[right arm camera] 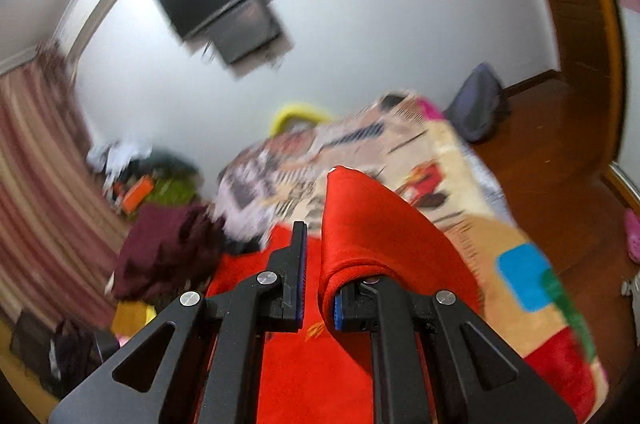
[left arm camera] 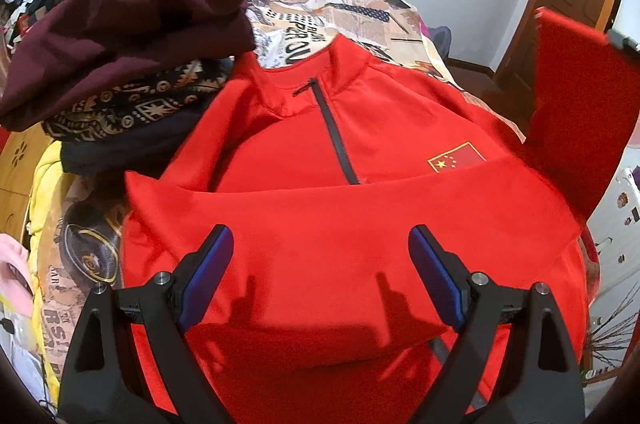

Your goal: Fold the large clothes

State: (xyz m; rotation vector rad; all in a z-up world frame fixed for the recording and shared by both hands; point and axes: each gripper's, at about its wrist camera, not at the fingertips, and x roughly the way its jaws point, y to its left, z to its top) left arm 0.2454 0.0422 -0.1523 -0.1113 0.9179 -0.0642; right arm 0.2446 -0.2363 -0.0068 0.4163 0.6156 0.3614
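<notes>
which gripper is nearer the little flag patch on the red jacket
Hard to call. The left gripper hovers, jaws open, over the red jacket, with the flag patch ahead to its right. The right gripper holds a raised sleeve beside it.

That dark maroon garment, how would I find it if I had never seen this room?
Start at the bed with the newspaper-print cover, where a bright red jacket lies spread out. Beside the jacket's collar sits a heap of clothes, and the maroon garment is on top. It is plain and crumpled, unlike the black and gold patterned cloth under it.
</notes>
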